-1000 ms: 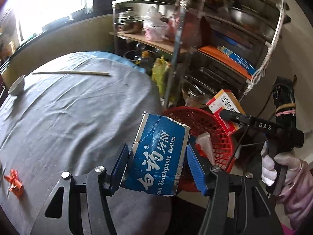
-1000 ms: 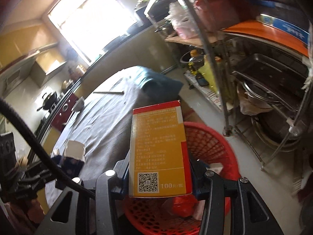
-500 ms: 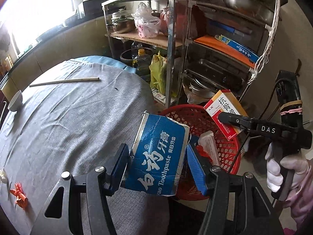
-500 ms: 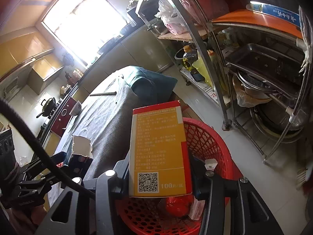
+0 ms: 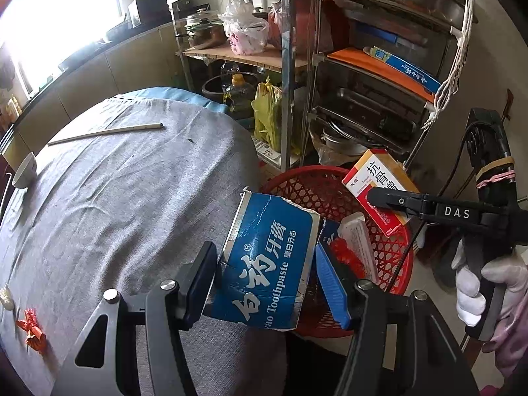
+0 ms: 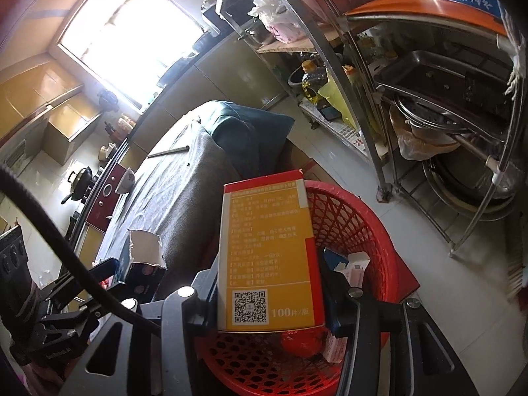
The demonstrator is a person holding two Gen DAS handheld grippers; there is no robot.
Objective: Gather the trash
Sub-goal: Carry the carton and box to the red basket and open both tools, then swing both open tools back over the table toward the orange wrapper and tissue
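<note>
Red trash basket [image 6: 356, 231] sits on the floor directly below the yellow medicine box [image 6: 267, 254], which stands upright, long axis vertical, clamped in the right tongs [image 6: 269, 300], nearer arm, lower centre of frame. Left tongs [image 5: 264, 283] grip the torn toothpaste box [image 5: 270, 260] over the grey counter [image 5: 132, 198] edge, just left of the basket. Orange wrapper [image 5: 31, 330] lies on the counter at lower left. Nothing blocks the drop.

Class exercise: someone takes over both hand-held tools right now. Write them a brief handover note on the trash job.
Left tool: holds the torn blue toothpaste box at the table edge beside the basket.
Right tool: grips the yellow medicine box over the red basket.
Done: some packaging already lies in the basket.
Left: drop both boxes in; the red wrapper and pale scrap remain on the grey tablecloth.
</note>
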